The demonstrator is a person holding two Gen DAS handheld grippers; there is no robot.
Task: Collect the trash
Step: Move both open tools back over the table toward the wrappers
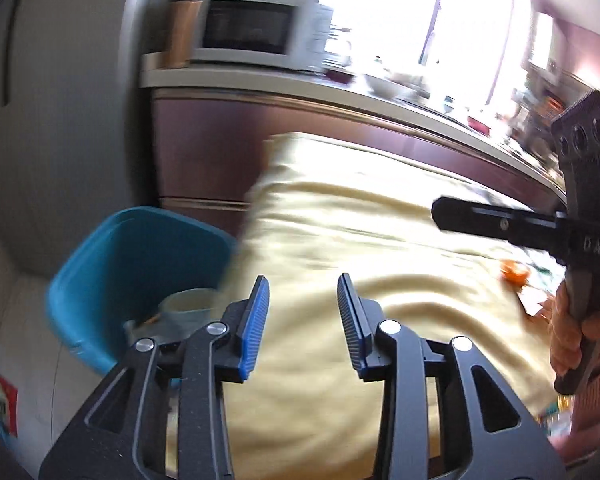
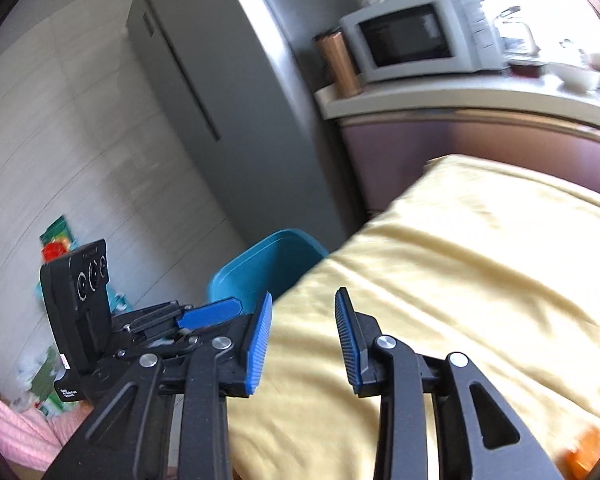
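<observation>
A blue trash bin [image 1: 116, 264] stands on the floor at the left edge of a table under a yellow cloth [image 1: 360, 240]; a pale cup [image 1: 192, 300] lies inside it. The bin also shows in the right wrist view [image 2: 268, 264]. My left gripper [image 1: 303, 296] is open and empty, above the cloth's left edge beside the bin. My right gripper [image 2: 303, 312] is open and empty over the cloth. Orange trash [image 1: 514, 272] and other scraps lie on the cloth at the right; an orange piece shows at the lower right in the right wrist view [image 2: 584, 456].
A grey fridge [image 2: 204, 92] stands behind the bin. A counter [image 2: 440, 96] holds a microwave [image 2: 408, 40], a copper canister [image 2: 340, 60] and dishes. Packets and bags [image 2: 56, 240] lie on the floor at the left.
</observation>
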